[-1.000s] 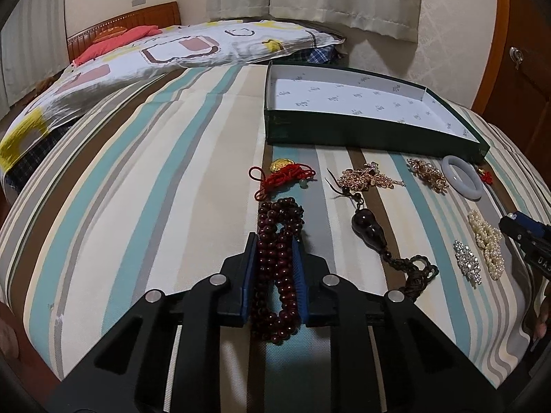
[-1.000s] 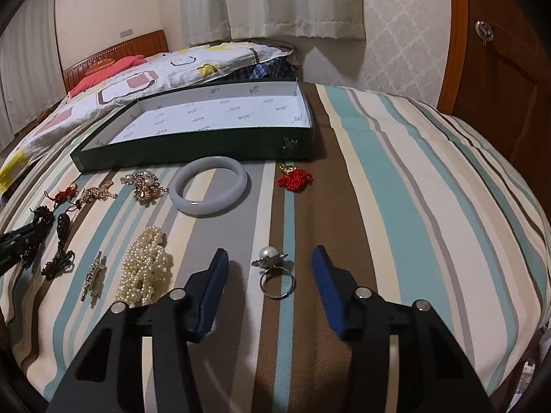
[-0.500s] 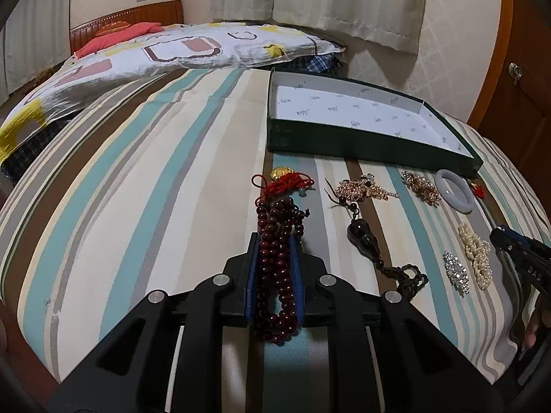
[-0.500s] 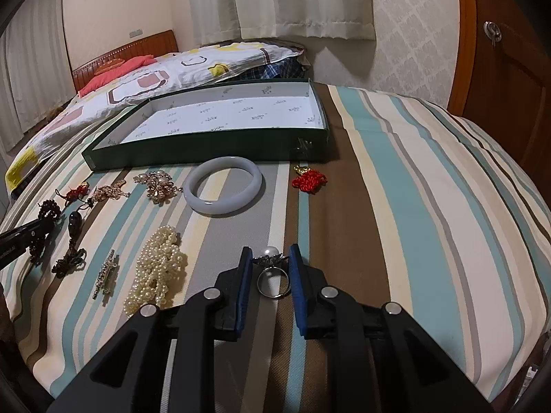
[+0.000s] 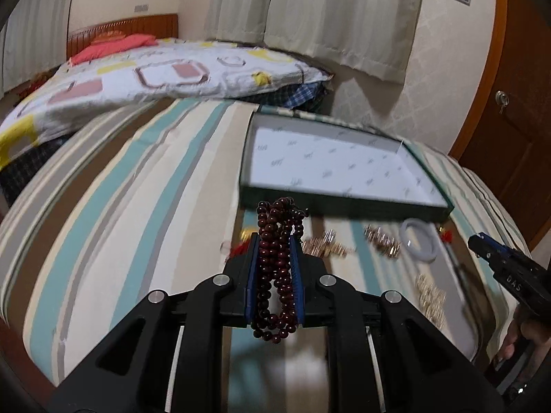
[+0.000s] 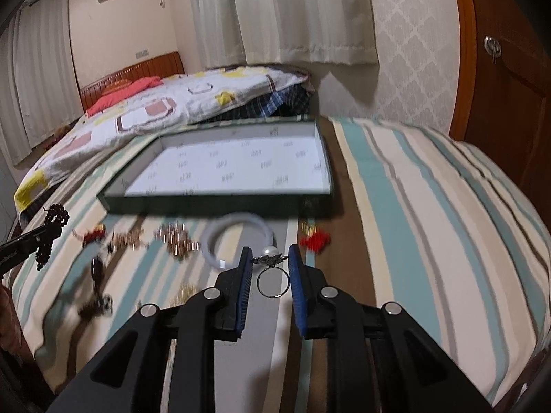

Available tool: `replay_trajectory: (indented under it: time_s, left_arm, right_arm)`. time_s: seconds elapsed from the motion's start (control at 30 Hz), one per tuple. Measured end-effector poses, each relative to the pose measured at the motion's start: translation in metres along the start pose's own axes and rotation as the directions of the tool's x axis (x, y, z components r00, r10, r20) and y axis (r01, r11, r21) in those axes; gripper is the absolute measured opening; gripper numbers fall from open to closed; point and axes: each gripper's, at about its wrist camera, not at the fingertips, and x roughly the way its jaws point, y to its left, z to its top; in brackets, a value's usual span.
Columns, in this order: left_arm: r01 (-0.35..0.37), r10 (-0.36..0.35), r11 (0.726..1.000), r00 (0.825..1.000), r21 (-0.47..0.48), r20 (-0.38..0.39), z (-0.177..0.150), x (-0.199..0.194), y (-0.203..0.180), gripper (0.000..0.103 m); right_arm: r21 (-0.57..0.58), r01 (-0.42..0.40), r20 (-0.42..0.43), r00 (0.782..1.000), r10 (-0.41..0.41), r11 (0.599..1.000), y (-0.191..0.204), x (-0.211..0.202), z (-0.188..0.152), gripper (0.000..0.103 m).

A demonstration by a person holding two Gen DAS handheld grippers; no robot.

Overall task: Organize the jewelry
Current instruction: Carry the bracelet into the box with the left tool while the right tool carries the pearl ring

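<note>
My left gripper [image 5: 274, 241] is shut on a dark red bead strand [image 5: 275, 275], lifted clear of the striped bedspread; the beads hang below the pads. My right gripper [image 6: 270, 254] is shut on a silver pearl ring [image 6: 272, 268], its band dangling between the blue pads above the cover. A shallow green box [image 5: 344, 203] [image 6: 213, 203] with a white printed lining lies beyond both. Still on the bed are a pale bangle [image 6: 237, 237] [image 5: 418, 242], gold brooches [image 6: 175, 242] and a red knot charm [image 6: 315, 241]. Each gripper shows at the other view's edge.
A quilt and pillows [image 5: 155, 75] are piled behind the box. Curtains, a patterned wall and a wooden door [image 6: 509, 79] close the far side. More trinkets, blurred, lie on the bed at lower left [image 6: 96, 296]. A hand [image 5: 520, 340] holds the right gripper.
The right gripper closed on the pearl ring and lifted it. The left gripper, holding the beads throughout, raised them off the bed. Both views tilted up toward the green box.
</note>
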Motion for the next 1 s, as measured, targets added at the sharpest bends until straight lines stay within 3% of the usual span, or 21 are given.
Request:
replay_trajectory:
  time_s: [0.23, 0.4, 0.67, 0.73, 1.0]
  left_arm:
    - [0.014, -0.016, 0.999, 0.998, 0.036, 0.052, 0.044, 0.024, -0.023, 0.017]
    - [0.024, -0.026, 0.999, 0.999, 0.037, 0.029, 0.070, 0.069, -0.032, 0.017]
    - [0.004, -0.001, 1.000, 0.994, 0.022, -0.111, 0.069, 0.137, -0.028, 0.016]
    - [-0.002, 0.006, 1.000, 0.992, 0.028, -0.130, 0.067, 0.145, -0.027, 0.013]
    - [-0.009, 0.021, 0.998, 0.986, 0.070, -0.166, 0.059, 0.156, -0.032, 0.013]
  right_arm:
    - [0.012, -0.010, 0.055, 0.998, 0.009, 1.000, -0.004, 0.024, 0.039, 0.022]
    - [0.006, -0.006, 0.038, 0.999, 0.005, 1.000, -0.004, 0.056, 0.058, 0.022]
    - [0.019, 0.006, -0.096, 0.995, -0.004, 1.000, -0.016, 0.112, 0.058, 0.022]
    - [0.014, 0.011, -0.119, 0.993, -0.009, 1.000, -0.018, 0.117, 0.054, 0.022]
    - [-0.006, 0.021, -0.154, 0.988, -0.022, 1.000, -0.016, 0.123, 0.052, 0.023]
